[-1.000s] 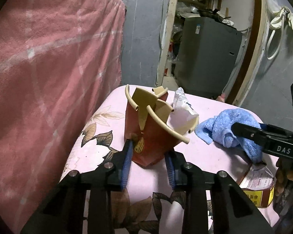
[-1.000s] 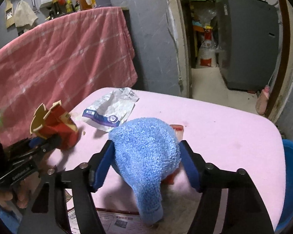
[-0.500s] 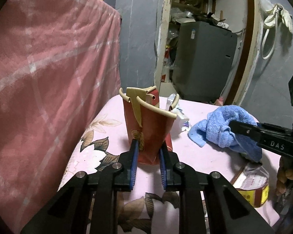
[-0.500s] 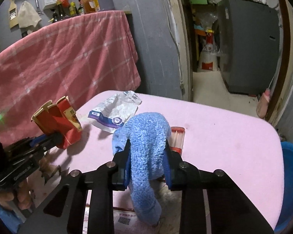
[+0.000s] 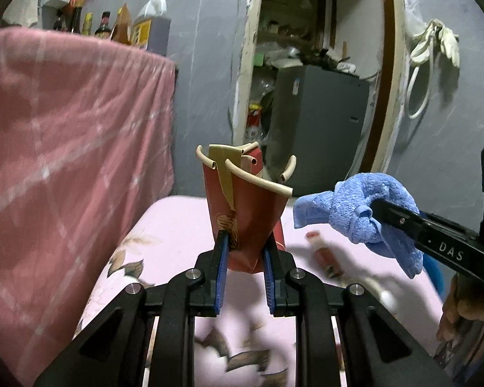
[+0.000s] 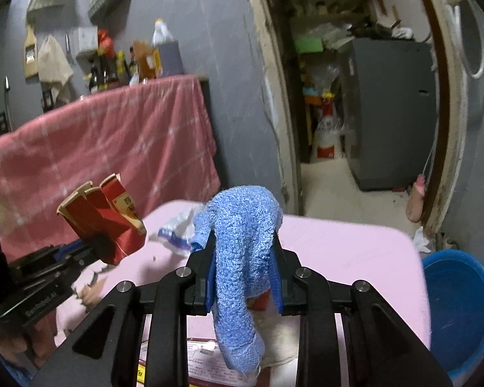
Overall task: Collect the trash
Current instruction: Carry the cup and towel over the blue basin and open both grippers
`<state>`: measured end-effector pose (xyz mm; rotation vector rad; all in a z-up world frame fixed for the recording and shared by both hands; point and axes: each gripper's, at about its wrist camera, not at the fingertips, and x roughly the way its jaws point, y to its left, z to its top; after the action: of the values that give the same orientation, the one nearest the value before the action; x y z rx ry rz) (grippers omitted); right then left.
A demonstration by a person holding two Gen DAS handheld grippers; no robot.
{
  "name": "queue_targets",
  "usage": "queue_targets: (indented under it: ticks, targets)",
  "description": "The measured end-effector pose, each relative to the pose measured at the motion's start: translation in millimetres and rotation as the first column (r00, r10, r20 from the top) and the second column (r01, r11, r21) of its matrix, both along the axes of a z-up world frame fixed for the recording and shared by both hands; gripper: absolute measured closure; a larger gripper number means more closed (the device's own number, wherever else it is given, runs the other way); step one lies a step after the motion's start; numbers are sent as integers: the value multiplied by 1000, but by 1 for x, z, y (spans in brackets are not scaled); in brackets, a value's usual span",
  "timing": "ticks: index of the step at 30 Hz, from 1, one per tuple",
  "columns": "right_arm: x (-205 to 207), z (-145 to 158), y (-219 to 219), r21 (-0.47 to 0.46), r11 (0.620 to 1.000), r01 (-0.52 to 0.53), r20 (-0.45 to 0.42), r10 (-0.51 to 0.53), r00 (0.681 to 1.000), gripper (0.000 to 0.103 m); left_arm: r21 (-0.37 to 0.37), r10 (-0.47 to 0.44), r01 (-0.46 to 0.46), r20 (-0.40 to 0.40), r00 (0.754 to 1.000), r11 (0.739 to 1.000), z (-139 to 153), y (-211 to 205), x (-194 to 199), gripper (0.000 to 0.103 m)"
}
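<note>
My left gripper [image 5: 243, 251] is shut on a crumpled red paper cup [image 5: 245, 206] and holds it up above the pink table [image 5: 177, 225]. The cup also shows in the right wrist view [image 6: 106, 222], off the table at the left. My right gripper [image 6: 243, 258] is shut on a blue towel [image 6: 242, 251] that hangs down from the jaws, lifted above the table; it shows in the left wrist view [image 5: 364, 213] too. A small red tube [image 5: 326, 251] and a white-and-blue plastic wrapper [image 6: 177, 229] lie on the table.
A blue basin [image 6: 458, 303] stands on the floor at the table's right. A printed packet [image 6: 203, 358] lies near the front edge. A pink checked cloth [image 5: 64, 161] hangs at the left. A doorway with a grey cabinet [image 6: 390, 109] is behind.
Both grippers closed on their objects and rose: the left lifted the red cup off the table, the right lifted the blue towel, uncovering the red tube.
</note>
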<state>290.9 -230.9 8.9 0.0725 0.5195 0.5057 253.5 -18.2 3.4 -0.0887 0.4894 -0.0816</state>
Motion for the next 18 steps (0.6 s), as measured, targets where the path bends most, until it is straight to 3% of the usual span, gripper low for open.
queue_targets:
  ticks: [9, 18]
  targets:
    - [-26, 36, -37, 61, 994, 96, 148, -104, 983, 78, -14, -50, 52, 108, 993, 999, 38, -40, -1, 86]
    - [-48, 56, -102, 109, 962, 249, 247, -269, 931, 78, -12, -134, 139, 189, 973, 990, 60, -114, 2, 86]
